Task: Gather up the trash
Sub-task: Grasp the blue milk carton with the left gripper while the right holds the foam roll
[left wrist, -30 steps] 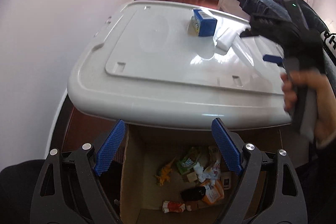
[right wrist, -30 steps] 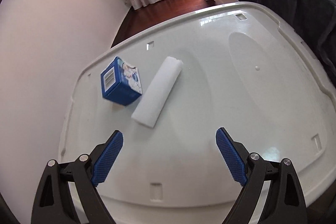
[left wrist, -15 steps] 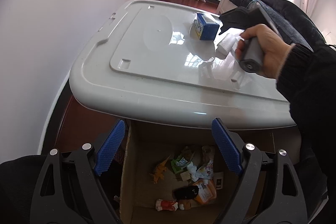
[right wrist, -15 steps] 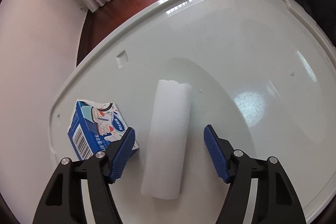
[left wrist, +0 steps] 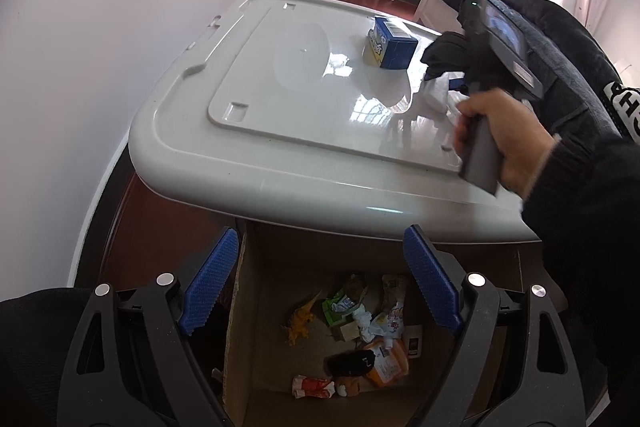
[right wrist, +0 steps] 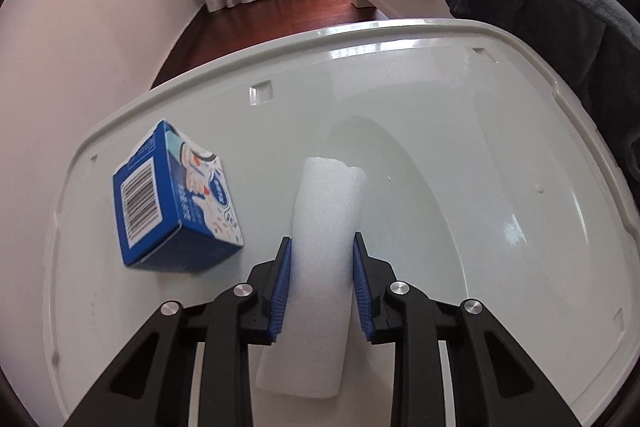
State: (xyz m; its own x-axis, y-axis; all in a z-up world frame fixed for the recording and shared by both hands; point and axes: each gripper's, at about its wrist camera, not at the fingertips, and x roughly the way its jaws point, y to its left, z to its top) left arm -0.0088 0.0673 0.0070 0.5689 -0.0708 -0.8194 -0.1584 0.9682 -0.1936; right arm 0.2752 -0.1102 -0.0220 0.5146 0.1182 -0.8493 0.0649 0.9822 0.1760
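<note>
A grey lid [right wrist: 440,131] carries a blue carton [right wrist: 172,203] and a white foam piece [right wrist: 320,255], just apart. Below its near edge, a box [left wrist: 260,359] holds wrappers. The right gripper [right wrist: 320,291] has just closed onto the foam, fingers pressing both sides; the left gripper [left wrist: 316,287] hangs wide over the box

Left claw [left wrist: 316,281] open above trash-filled cardboard box [left wrist: 256,327], beside grey lid [left wrist: 280,115].

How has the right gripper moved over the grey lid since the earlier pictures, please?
Yes: the right gripper came in toward the blue box on the lid, and its jaws have just closed around the white foam piece.
</note>
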